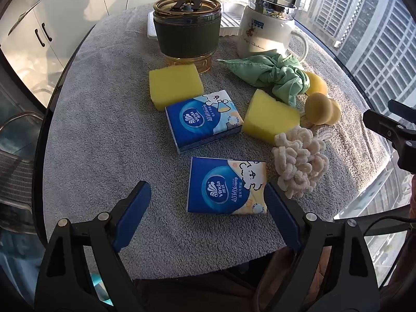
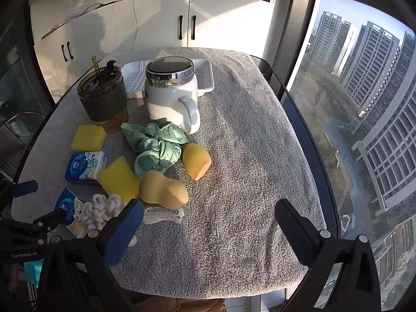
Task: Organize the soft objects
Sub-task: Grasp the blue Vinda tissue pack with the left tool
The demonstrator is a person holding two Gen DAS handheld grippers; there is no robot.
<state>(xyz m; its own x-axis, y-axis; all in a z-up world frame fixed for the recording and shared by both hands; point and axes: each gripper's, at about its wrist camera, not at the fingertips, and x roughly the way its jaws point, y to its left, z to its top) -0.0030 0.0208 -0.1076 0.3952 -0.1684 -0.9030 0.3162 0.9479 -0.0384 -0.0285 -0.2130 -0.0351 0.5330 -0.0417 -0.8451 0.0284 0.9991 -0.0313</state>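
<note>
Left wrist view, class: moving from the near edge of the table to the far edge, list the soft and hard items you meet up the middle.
Near tissue pack → far tissue pack → left yellow sponge → dark tumbler → white tray.

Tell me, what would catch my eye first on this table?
Probably the two blue Vinda tissue packs: the near tissue pack lies between the open left tongs, the far tissue pack just beyond it. Bright yellow sponges sit around them on the grey towel, beside a crumpled green cloth. At the back stand a white mug and a dark tumbler.
</note>
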